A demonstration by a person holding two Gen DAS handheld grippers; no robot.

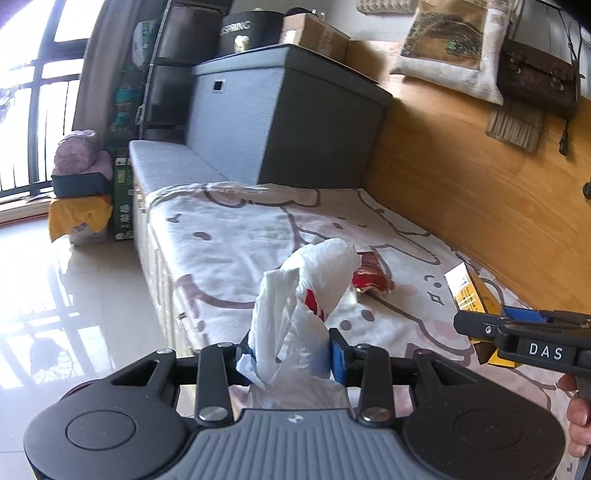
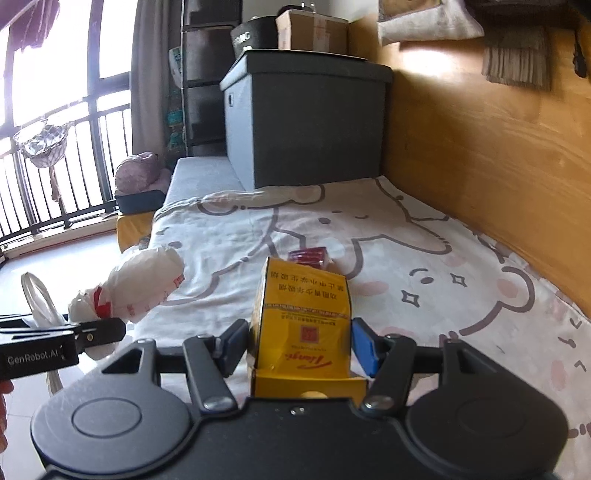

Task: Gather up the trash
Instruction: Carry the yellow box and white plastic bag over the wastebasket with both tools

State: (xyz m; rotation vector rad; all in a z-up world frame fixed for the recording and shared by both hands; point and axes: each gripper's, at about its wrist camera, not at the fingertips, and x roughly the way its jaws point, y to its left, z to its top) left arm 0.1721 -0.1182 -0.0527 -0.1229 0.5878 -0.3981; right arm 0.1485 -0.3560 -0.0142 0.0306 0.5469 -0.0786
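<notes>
My left gripper (image 1: 291, 350) is shut on a white plastic bag (image 1: 306, 295) with red print, held up over the bed's near edge; the bag also shows in the right wrist view (image 2: 144, 284). My right gripper (image 2: 299, 345) is shut on a yellow carton (image 2: 303, 325), an opened box with red lettering, held just above the blanket. The carton shows in the left wrist view (image 1: 469, 291) in the right gripper (image 1: 480, 326). A red wrapper (image 1: 371, 277) lies on the blanket beyond the bag, and shows past the carton in the right wrist view (image 2: 309, 256).
A white cartoon blanket (image 2: 406, 266) covers the bed. A grey storage box (image 2: 310, 122) stands at its far end with a cardboard box (image 2: 314, 29) on top. A wooden wall panel (image 2: 498, 166) runs along the right. Tiled floor (image 1: 74, 295) and balcony railing lie left.
</notes>
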